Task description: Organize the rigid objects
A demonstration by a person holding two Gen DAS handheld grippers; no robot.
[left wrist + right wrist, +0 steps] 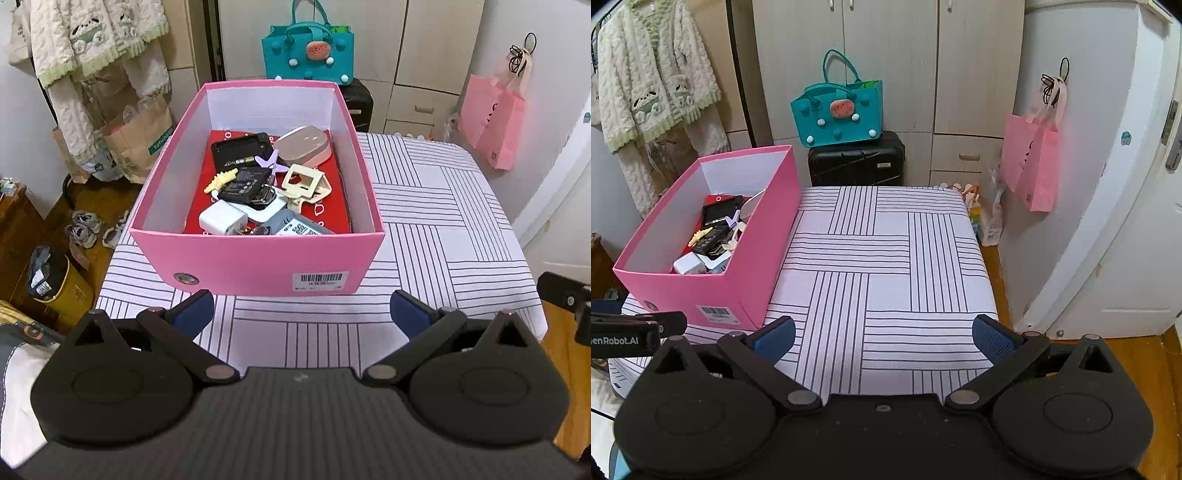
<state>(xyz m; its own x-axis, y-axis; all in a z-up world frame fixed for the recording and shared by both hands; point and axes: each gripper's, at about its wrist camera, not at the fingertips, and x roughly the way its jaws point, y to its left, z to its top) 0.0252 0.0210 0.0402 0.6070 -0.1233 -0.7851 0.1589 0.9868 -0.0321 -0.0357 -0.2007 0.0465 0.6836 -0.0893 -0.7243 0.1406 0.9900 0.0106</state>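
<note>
A pink box (258, 258) stands on the striped table (443, 229) and holds several small rigid objects: a white charger (221, 220), a black battery (245, 182), a black case (240, 149), a silver oval case (304, 145), a cream frame (303, 184) and a yellow clip (220, 180). My left gripper (301, 314) is open and empty, just in front of the box's near wall. My right gripper (884, 338) is open and empty over the table's front edge, right of the box (753, 273). The left gripper's side shows at the right wrist view's left edge (631, 334).
The tabletop (886, 258) right of the box is bare striped cloth. Behind the table stand a black suitcase (857, 160) with a teal bag (838, 110) on it and a wardrobe. A pink bag (1032, 162) hangs by the white door. Paper bags, shoes and a bin (55, 277) lie left.
</note>
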